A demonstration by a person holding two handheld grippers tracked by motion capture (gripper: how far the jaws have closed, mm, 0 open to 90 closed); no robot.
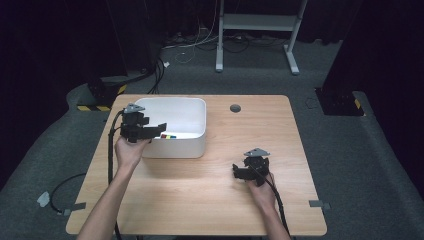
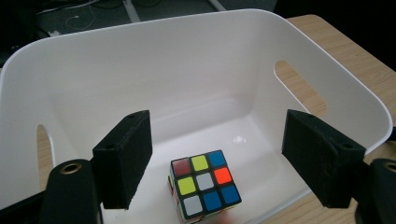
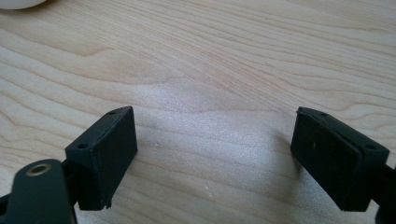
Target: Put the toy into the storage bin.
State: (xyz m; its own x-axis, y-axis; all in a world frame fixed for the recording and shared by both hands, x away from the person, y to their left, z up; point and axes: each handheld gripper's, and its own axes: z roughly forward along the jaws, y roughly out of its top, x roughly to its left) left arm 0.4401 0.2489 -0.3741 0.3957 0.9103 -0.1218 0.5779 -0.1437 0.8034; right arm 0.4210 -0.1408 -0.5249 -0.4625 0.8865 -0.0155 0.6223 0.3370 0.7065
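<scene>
Left hand-held gripper (image 2: 217,158) spread above cube (image 2: 204,189) in bin (image 2: 140,60).

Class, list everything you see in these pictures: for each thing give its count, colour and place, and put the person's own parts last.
Puzzle cube: one, multicoloured squares, on the floor of the bin near its front wall.
Bin: one, white, slotted handles, on the table's far left part.
Table: one, light wood, centre of the room.
Grommet: one, grey, in the tabletop's far edge, right of the bin.
Desk frame: one, white, on the floor beyond the table.
Left gripper: one, black, jaws open, over the bin's front left rim.
Right gripper: one, black, jaws open, over bare tabletop at right.
Forearms: two, entering from the bottom edge.
</scene>
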